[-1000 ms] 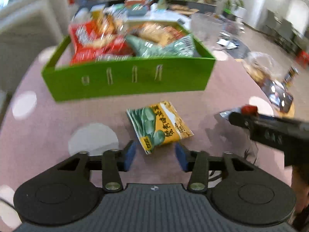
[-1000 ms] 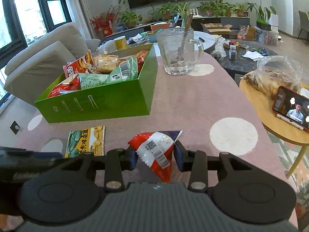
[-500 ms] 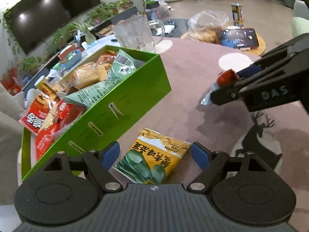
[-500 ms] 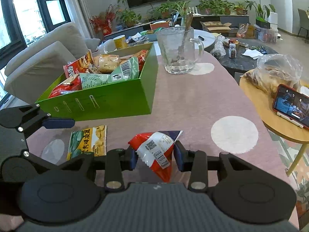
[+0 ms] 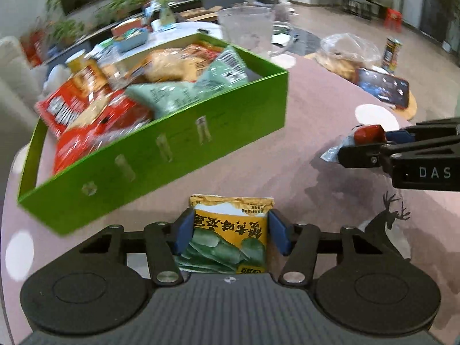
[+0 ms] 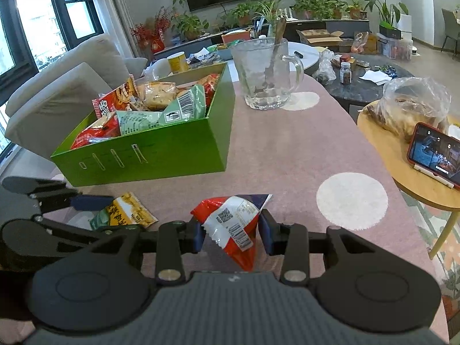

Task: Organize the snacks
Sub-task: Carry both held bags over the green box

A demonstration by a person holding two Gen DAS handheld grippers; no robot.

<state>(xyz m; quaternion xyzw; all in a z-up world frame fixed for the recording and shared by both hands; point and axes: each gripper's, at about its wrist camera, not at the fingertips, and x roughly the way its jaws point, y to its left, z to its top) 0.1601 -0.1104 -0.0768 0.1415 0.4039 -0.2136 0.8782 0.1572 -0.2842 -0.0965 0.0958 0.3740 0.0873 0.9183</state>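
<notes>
Yellow-and-green foil identifies the pea snack packet (image 5: 230,235), which I see lying flat on the pink tablecloth (image 5: 316,120) between the blue pads of the left gripper (image 5: 230,234). The pads flank the packet's two side edges and appear to touch them; I read the jaws as closed onto the packet, though how firm the contact is I cannot tell. The packet's torn-looking top edge points toward the green box (image 5: 161,155), which sits near it but apart from it.

On my right side, the right gripper (image 6: 231,234) is clamped on the red-and-white snack packet (image 6: 233,227), barcode face up, with one corner hanging below the pads. From the right wrist view, the left gripper and the pea snack packet (image 6: 126,212) appear at lower left, in front of the green box (image 6: 161,158).

The box holds several snack bags (image 6: 149,106), red, pale green and clear. Beyond it a glass mug (image 6: 267,74) stands upright on the tablecloth. A phone (image 6: 434,155) is propped on the adjacent round wooden side table (image 6: 417,187).
</notes>
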